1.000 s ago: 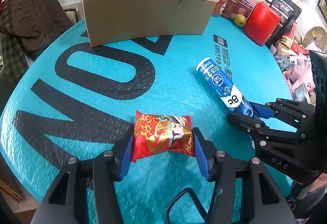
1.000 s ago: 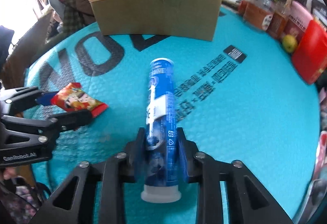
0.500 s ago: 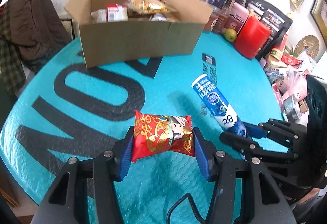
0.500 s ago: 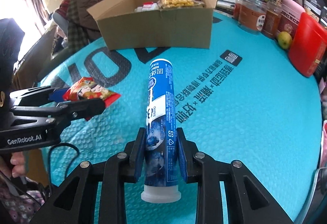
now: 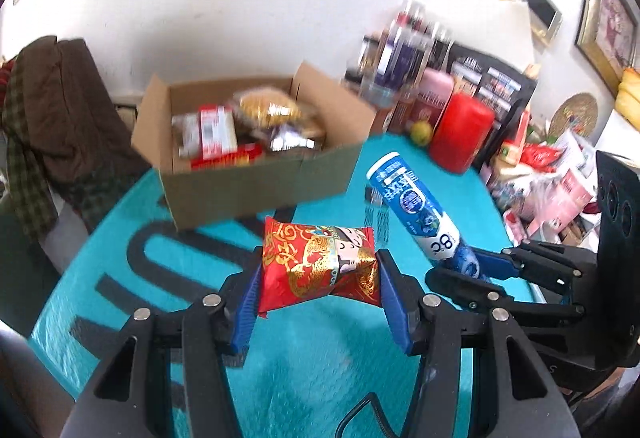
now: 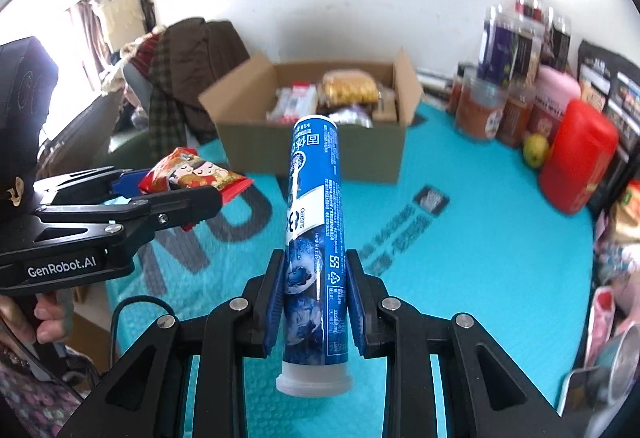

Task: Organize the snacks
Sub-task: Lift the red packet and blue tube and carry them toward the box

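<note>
My left gripper (image 5: pixel 318 278) is shut on a red and gold snack packet (image 5: pixel 318 264), which hangs in the air above the teal mat. My right gripper (image 6: pixel 314 292) is shut on a blue cylindrical tube (image 6: pixel 314 222) with a white cap at its near end; the tube points away from me toward the box. An open cardboard box (image 5: pixel 256 182) with several packaged snacks inside stands at the far side of the mat. The right wrist view also shows the left gripper (image 6: pixel 188 194) with the snack packet (image 6: pixel 192 174) at the left, and the cardboard box (image 6: pixel 320 154) behind the tube.
The round table (image 6: pixel 500 262) wears a teal bubble mat with large black letters. Jars, a red canister (image 6: pixel 578 158) and a green fruit (image 6: pixel 536 150) crowd its far right edge. A brown coat (image 5: pixel 52 106) hangs over a chair at the left. A hand (image 6: pixel 48 322) holds the left handle.
Both grippers have risen off the mat with their loads. The box's contents now show from above, and the box appears closer and lower in both views.
</note>
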`<state>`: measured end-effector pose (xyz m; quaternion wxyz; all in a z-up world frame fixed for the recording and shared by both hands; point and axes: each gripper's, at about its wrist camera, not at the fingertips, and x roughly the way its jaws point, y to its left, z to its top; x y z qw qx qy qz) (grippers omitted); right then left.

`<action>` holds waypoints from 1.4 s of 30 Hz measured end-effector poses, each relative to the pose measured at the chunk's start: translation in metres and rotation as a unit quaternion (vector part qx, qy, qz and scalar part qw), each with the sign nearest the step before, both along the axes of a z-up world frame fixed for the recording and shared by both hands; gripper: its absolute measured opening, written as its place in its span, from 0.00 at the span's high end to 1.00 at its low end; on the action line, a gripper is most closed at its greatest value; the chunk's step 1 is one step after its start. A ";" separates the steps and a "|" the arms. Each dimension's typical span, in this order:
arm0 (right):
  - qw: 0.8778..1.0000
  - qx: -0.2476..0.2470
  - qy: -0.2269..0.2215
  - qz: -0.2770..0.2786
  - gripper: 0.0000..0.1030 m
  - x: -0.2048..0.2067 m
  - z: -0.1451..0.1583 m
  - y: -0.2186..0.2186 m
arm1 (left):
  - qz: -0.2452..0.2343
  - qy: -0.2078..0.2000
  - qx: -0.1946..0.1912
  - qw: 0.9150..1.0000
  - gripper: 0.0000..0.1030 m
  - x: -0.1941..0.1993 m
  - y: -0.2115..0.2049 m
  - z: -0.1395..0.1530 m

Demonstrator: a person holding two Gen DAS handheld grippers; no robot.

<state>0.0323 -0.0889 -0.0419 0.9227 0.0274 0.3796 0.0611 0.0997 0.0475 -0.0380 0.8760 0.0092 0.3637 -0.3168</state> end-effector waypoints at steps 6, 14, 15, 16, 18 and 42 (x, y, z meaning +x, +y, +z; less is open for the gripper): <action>0.999 0.005 -0.032 0.013 0.73 0.011 0.029 -0.001 | 0.000 -0.044 -0.015 0.999 0.48 0.006 -0.002 0.030; 0.997 -0.002 -0.071 0.031 0.73 0.032 0.061 -0.002 | 0.001 -0.072 -0.044 0.996 0.48 0.035 -0.001 0.067; 0.997 0.000 -0.074 0.035 0.73 0.038 0.064 -0.003 | 0.002 -0.072 -0.045 0.996 0.48 0.038 -0.001 0.069; 0.996 0.002 -0.076 0.036 0.73 0.043 0.066 -0.004 | 0.006 -0.075 -0.046 0.996 0.48 0.045 -0.001 0.073; 0.996 0.001 -0.078 0.039 0.73 0.055 0.070 -0.006 | 0.012 -0.083 -0.046 0.995 0.48 0.056 -0.003 0.079; 0.997 0.004 -0.057 0.052 0.73 0.115 0.054 -0.009 | 0.031 -0.050 -0.020 0.998 0.48 0.115 -0.008 0.055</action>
